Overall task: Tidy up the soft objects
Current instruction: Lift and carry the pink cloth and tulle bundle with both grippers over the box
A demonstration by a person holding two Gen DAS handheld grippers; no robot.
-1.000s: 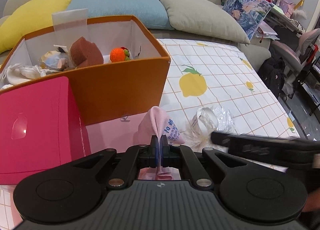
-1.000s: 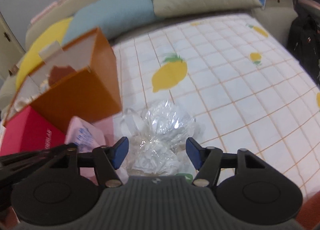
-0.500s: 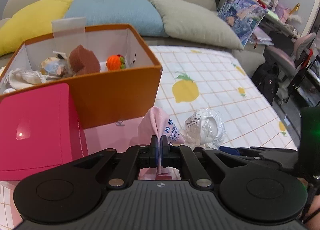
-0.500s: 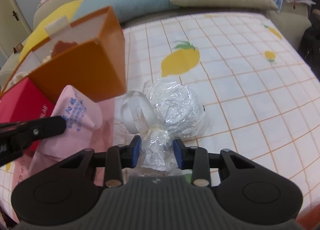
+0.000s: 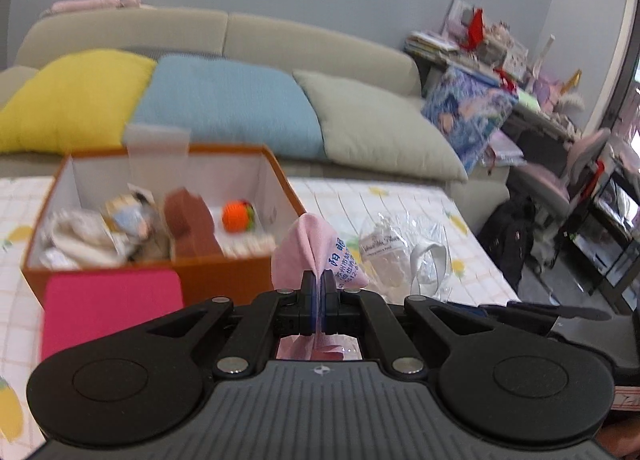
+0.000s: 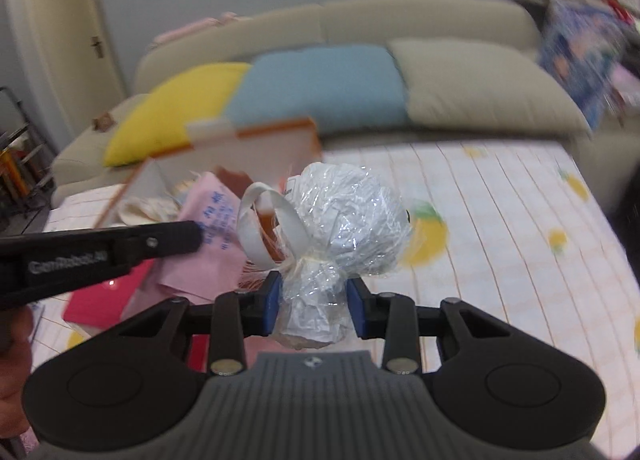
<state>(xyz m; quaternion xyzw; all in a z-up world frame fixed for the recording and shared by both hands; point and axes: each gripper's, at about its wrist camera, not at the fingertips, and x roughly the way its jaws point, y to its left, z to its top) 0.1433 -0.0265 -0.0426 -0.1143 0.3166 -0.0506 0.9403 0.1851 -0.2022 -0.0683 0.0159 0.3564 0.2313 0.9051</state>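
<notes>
- Left wrist view: left gripper [image 5: 319, 292] is squeezed tight on a pink cloth [image 5: 310, 250] with blue print, which sticks up in a peak between the fingers.
- Just behind it sits the orange box [image 5: 224, 272], open, with a brown plush [image 5: 190, 215], an orange ball toy [image 5: 238, 215] and some pale fabric bits inside. A pink lid [image 5: 108, 308] lies against its front.
- Right wrist view: right gripper [image 6: 314, 302] is pinching the neck of a clear plastic-wrapped bundle [image 6: 348, 227] with a white ribbon loop [image 6: 272, 219], held up off the lemon-print bed [image 6: 500, 219].
- Background is pretty blurry, but the yellow, blue and grey pillows [image 6: 320, 83] are lined up along the headboard.
</notes>
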